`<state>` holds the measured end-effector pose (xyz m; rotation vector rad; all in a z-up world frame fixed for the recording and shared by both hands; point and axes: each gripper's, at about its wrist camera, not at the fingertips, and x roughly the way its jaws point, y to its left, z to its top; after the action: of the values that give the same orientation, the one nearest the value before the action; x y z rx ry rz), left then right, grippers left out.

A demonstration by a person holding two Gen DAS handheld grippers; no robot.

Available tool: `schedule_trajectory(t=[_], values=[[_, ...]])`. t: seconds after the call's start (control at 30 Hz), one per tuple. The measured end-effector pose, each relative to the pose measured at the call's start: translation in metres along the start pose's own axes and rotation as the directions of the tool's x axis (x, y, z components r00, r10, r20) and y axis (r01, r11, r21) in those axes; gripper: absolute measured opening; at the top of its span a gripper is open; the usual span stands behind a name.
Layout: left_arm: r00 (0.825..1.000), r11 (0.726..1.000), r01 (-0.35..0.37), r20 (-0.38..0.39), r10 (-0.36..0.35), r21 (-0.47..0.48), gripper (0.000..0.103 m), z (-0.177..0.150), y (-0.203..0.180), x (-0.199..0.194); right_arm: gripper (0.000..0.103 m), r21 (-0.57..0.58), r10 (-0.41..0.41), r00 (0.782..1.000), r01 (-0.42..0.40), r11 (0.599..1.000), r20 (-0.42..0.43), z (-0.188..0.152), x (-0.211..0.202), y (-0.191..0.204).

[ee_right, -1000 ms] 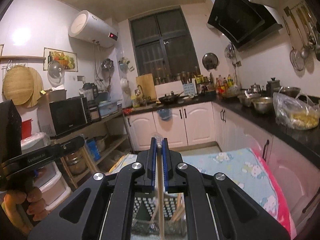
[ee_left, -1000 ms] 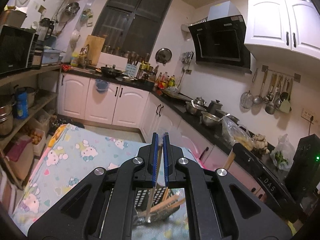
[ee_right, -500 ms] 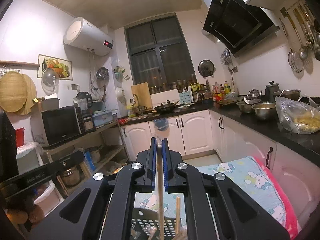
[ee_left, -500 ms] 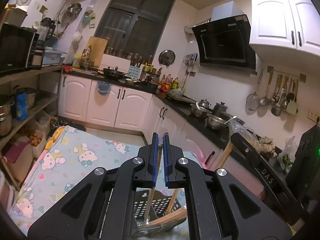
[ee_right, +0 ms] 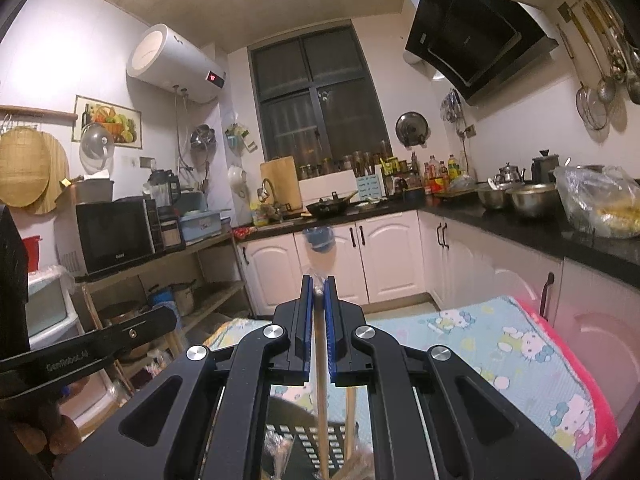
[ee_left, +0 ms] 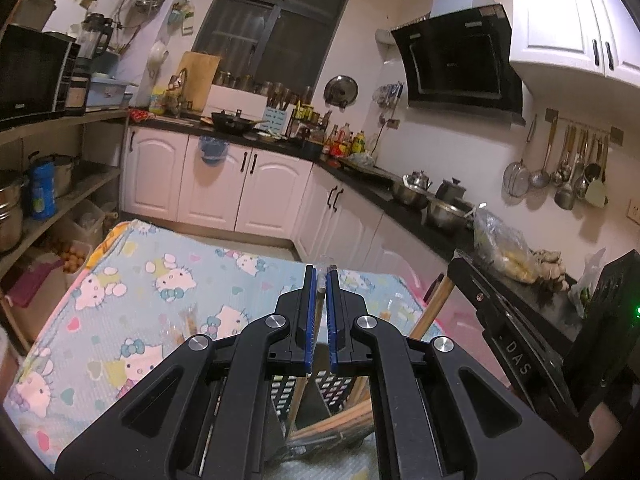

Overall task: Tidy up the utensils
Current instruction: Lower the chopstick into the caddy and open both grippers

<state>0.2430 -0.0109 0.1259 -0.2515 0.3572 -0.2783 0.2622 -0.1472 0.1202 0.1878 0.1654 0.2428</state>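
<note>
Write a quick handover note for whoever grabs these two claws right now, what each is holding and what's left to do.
Left claw: shut on a wooden chopstick, lower end down in the black perforated holder.
Right claw: shut on another chopstick, hanging upright over the same holder.
Done: several wooden sticks already stand in the holder.
Left: probably release both, then collect the wrapped chopsticks lying on the Hello Kitty cloth.
</note>
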Motion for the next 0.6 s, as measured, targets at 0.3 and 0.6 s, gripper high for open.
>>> schedule_trajectory(t=[0.3,0.6], values=[[0.998,1.000,-0.006,-0.068,0.008,0.019,0.001,-0.015,0.000,0.005,0.007,-0.006,0.007,0.998,-0.007,1.000,-0.058,-0.021,-0.011,0.002],[0.993,0.999,-0.023,-0.118,0.026,0.030,0.005,-0.025,-0.001,-0.003,0.007,-0.017,0.011,0.994,-0.013,1.000,-0.110,-0.029,-0.033,0.004]])
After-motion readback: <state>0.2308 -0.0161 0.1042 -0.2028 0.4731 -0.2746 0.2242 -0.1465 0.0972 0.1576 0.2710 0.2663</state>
